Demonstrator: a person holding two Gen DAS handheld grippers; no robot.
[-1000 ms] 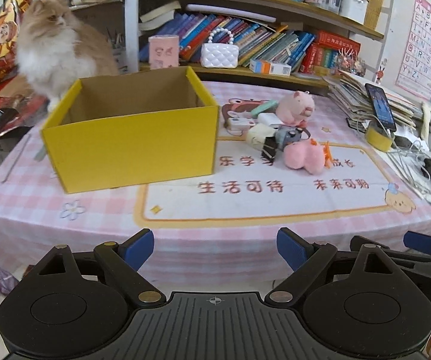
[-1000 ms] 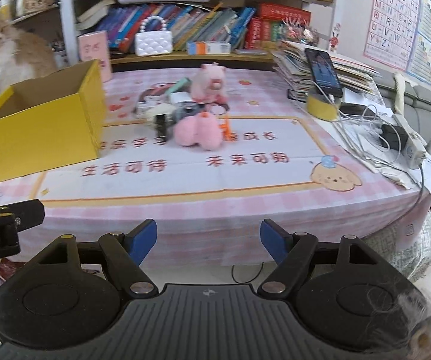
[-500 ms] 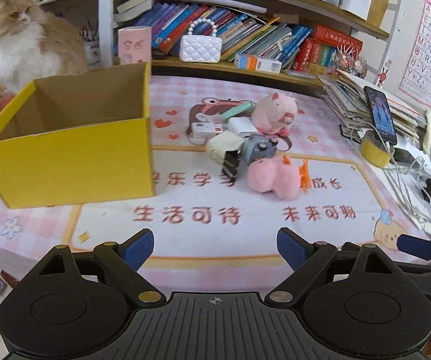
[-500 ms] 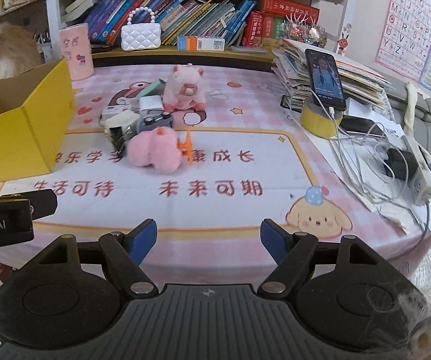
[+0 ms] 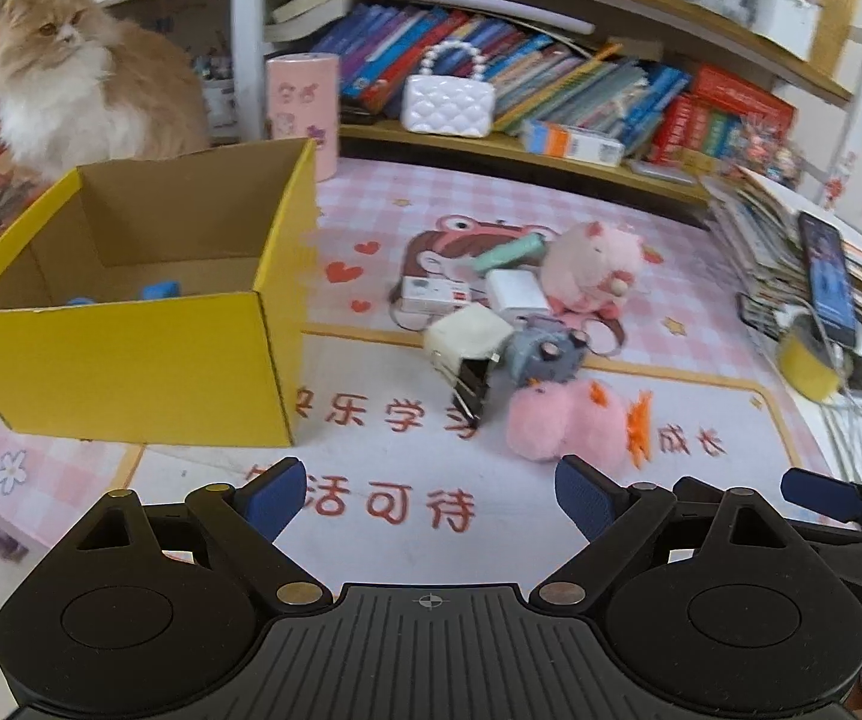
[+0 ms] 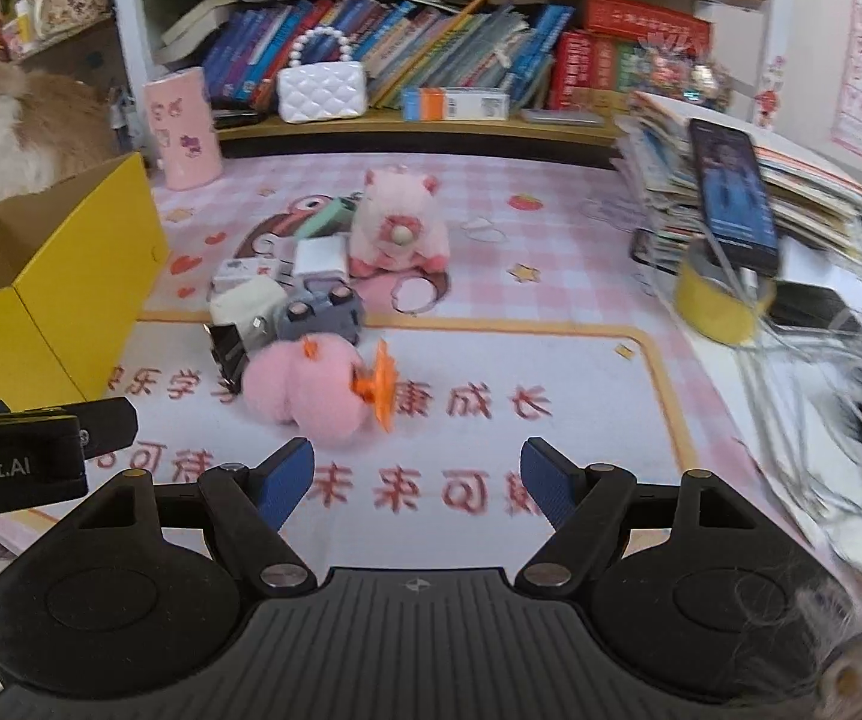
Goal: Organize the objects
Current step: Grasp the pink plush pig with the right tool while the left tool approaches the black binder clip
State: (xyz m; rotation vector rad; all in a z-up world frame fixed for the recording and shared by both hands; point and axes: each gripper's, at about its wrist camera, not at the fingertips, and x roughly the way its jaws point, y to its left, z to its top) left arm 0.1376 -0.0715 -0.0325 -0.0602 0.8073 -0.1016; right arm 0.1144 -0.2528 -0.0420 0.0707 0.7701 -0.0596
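Observation:
A yellow cardboard box [image 5: 131, 354] stands open at the left of the table, with small blue items [image 5: 158, 290] on its floor. To its right lies a pile: a pink fluffy toy [image 5: 563, 426] with orange feet, a pink plush pig [image 5: 593, 258], a grey toy [image 5: 545, 354], white chargers [image 5: 515, 291] and a black binder clip [image 5: 470, 387]. My left gripper [image 5: 431, 495] is open over the mat, short of the pile. My right gripper [image 6: 418, 477] is open too, just in front of the pink fluffy toy [image 6: 305, 393]. Nothing sits between either pair of fingers.
A long-haired orange and white cat [image 5: 71, 96] sits behind the box. A phone [image 6: 731, 192] leans on a yellow tape roll [image 6: 716, 303] beside stacked papers and cables at the right. A bookshelf with a white handbag [image 5: 449, 102] and a pink cup [image 5: 302, 108] backs the table.
Both grippers have moved forward over the table edge toward the pile, so the box and toys look larger and nearer. Their jaws stay the same width.

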